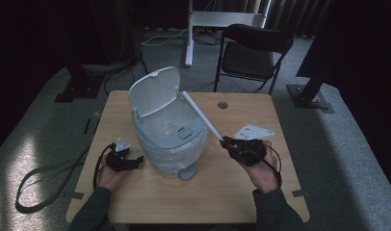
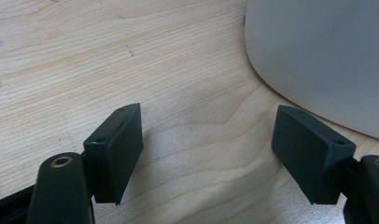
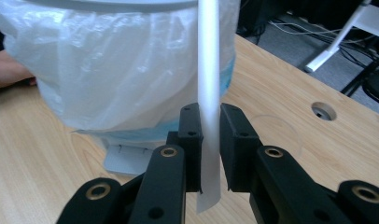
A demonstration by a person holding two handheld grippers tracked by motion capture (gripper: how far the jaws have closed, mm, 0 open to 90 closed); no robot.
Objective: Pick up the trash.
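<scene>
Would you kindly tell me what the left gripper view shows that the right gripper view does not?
Left gripper view alone: the left tongs open over bare wood, beside the small grey plastic bin's smooth wall. Right gripper view alone: the right tongs shut on a flat white strip, the bin's clear plastic liner, and a round hole in the tabletop. Both share the light wooden table and the bin.

One grey plastic pedal bin (image 1: 167,132) with clear liner; one long white flat strip (image 1: 201,114); two black two-jaw grippers, left (image 1: 138,160), right (image 1: 226,142); one black folding chair (image 1: 251,53); one wooden table (image 1: 261,192).
</scene>
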